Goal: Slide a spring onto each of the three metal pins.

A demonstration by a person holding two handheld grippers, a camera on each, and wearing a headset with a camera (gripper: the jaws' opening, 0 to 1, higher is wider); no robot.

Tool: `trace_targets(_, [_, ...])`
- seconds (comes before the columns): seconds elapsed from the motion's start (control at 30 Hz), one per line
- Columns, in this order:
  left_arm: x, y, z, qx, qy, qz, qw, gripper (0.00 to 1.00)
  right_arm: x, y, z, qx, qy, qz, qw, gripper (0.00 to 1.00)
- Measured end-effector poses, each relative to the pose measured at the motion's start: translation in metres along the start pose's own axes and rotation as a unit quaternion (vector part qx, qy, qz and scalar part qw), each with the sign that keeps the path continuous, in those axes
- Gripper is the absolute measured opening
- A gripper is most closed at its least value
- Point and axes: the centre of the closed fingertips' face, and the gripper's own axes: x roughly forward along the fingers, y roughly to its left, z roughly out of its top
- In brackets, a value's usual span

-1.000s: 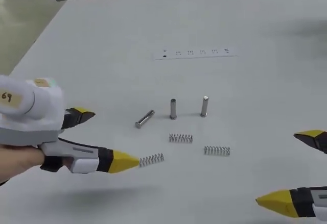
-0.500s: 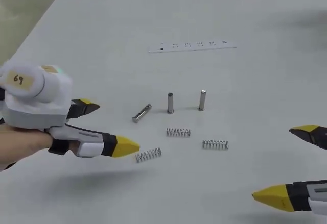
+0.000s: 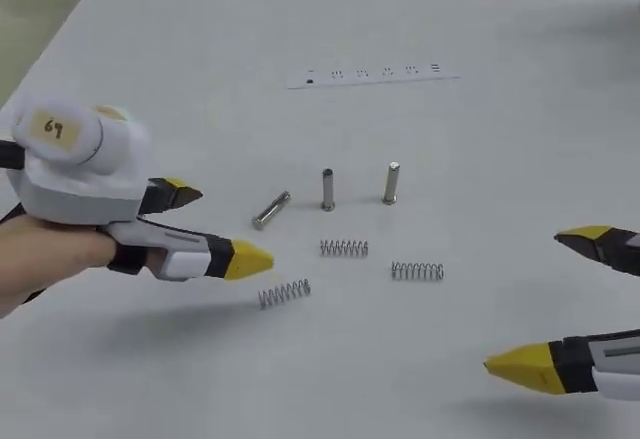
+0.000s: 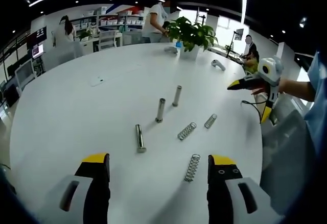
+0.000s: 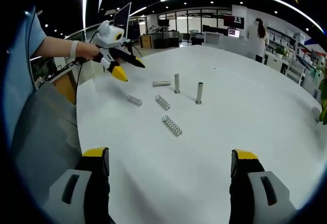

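Note:
Three metal pins are on the white table: one lies flat (image 3: 271, 210), two stand upright (image 3: 327, 189) (image 3: 391, 183). Three springs lie in front of them, at near left (image 3: 284, 293), in the middle (image 3: 344, 248) and at right (image 3: 417, 271). My left gripper (image 3: 222, 227) is open, its lower tip just above and left of the near-left spring (image 4: 192, 167), with the flat pin (image 4: 139, 138) ahead of its jaws. My right gripper (image 3: 530, 302) is open at the near right, well short of the right spring (image 5: 171, 125), and holds nothing.
A white power strip (image 3: 372, 75) lies flat beyond the pins. A potted plant (image 4: 191, 35) stands at the table's far end, with people and desks behind it. The table's left edge (image 3: 60, 29) runs along the far left.
My left gripper's lower tip has drawn back from the end of the near-left spring and now hovers farther up the table. The springs, the pins and my right gripper have stayed put.

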Motion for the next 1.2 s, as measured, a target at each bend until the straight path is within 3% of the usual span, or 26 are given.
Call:
trace_targets(0.43, [0.016,0.008,0.007,-0.002,0.007,0.000,1.0000,0.60,0.007,-0.001,0.007,-0.004,-0.007,0.005,1.0000,0.97])
trace_targets(1.2, [0.047,0.026,0.015,-0.012,0.047,0.029,0.9984,0.34,0.006,-0.002,-0.002,0.005,0.000,0.007,1.0000,0.97])
